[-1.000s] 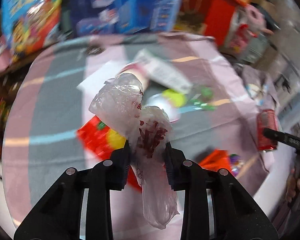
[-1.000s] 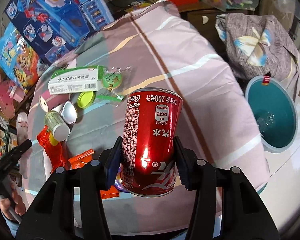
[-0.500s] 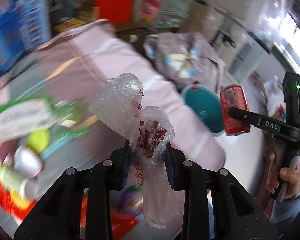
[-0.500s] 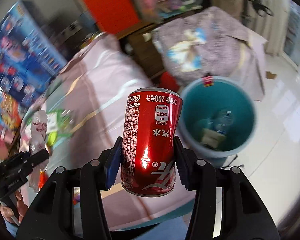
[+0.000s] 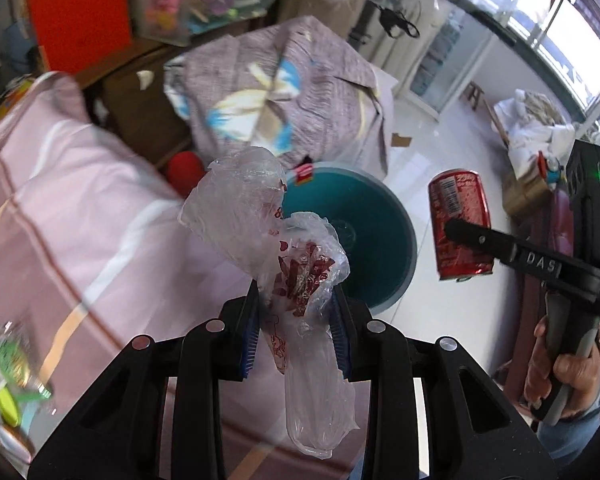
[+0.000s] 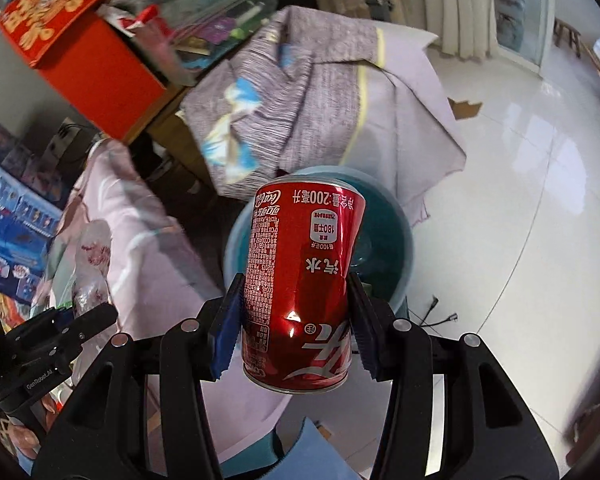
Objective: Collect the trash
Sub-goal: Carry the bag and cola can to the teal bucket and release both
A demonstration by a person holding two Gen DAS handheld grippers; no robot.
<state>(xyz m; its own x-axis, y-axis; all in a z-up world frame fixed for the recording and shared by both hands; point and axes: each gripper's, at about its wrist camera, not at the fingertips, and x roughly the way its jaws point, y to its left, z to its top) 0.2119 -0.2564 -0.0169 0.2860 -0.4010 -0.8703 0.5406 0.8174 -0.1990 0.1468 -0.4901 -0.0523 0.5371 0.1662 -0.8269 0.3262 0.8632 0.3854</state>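
Note:
My left gripper (image 5: pixel 296 334) is shut on a crumpled clear plastic bag (image 5: pixel 268 232) with red print, which sticks up between the pads. Behind the bag, on the floor beside the table, stands a teal bin (image 5: pixel 376 232). My right gripper (image 6: pixel 296 320) is shut on a dented red soda can (image 6: pixel 300 280), held upside down in front of the teal bin (image 6: pixel 388 240). In the left wrist view the red can (image 5: pixel 460 224) hangs to the right of the bin, carried by the right gripper (image 5: pixel 456 228) in a person's hand (image 5: pixel 560 372).
A table with a pink striped cloth (image 5: pixel 60 216) fills the left side, with green wrappers (image 5: pixel 4 364) at its near left. A grey patterned cloth (image 5: pixel 284 84) covers something behind the bin. A red box (image 6: pixel 84 52) and stacked toy boxes (image 6: pixel 16 208) stand beyond. White tiled floor (image 6: pixel 520 200) lies to the right.
Both grippers have swung from over the littered table toward the teal bin on the floor. The bag and the can stay gripped as before.

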